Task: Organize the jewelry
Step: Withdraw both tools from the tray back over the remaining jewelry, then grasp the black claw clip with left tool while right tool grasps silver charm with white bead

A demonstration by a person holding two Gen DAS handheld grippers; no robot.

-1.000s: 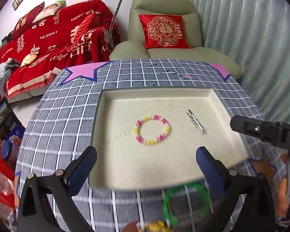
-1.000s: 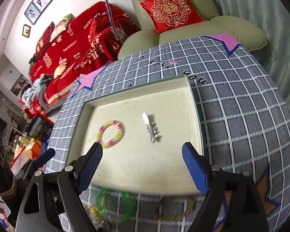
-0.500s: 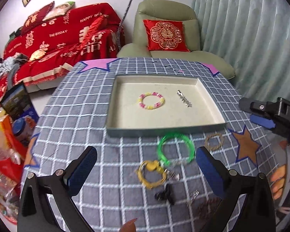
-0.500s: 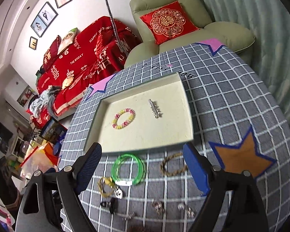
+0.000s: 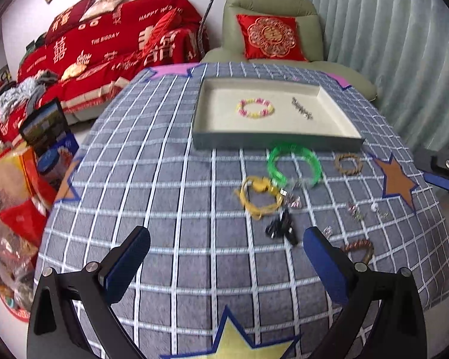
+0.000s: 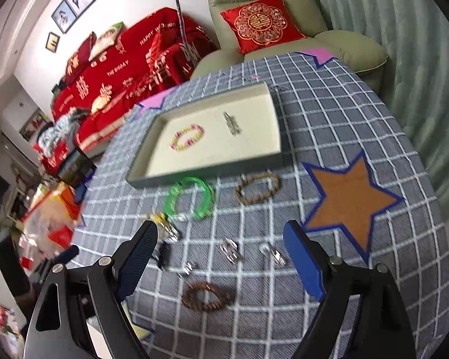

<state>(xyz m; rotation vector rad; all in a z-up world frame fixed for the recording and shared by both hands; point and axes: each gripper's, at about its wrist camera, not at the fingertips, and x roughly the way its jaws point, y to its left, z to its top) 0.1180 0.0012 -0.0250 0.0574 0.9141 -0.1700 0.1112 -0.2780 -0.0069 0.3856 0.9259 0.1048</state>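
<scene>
A cream-lined tray [image 5: 339, 119] [image 6: 280, 137] holds a pink-yellow bead bracelet [image 5: 255, 108] [image 6: 187, 137] and a silver clip [image 5: 301, 108] [image 6: 232, 123]. In front of it on the checked cloth lie a green bangle [image 5: 293, 164] [image 6: 190, 199], a tan braided bracelet [image 5: 348, 163] [image 6: 257, 191], a yellow bracelet [image 5: 259, 197], a black clip [image 5: 281, 227], a dark brown bead bracelet [image 6: 208, 296] [image 5: 357, 248] and small silver pieces [image 6: 230, 249]. My left gripper [image 5: 226, 266] and right gripper [image 6: 221, 264] are both open and empty, held above the near cloth.
The round table's grey checked cloth [image 5: 164, 179] has star patches [image 6: 348, 200]. A red-covered sofa [image 5: 104, 48] and green armchair [image 5: 272, 30] stand behind it. Bags and boxes [image 5: 15, 185] crowd the floor at left. A curtain [image 6: 419, 45] hangs at right.
Both grippers have pulled back from over the tray toward the table's near edge, bringing the loose jewelry in front of the tray into view. Both stay open.
</scene>
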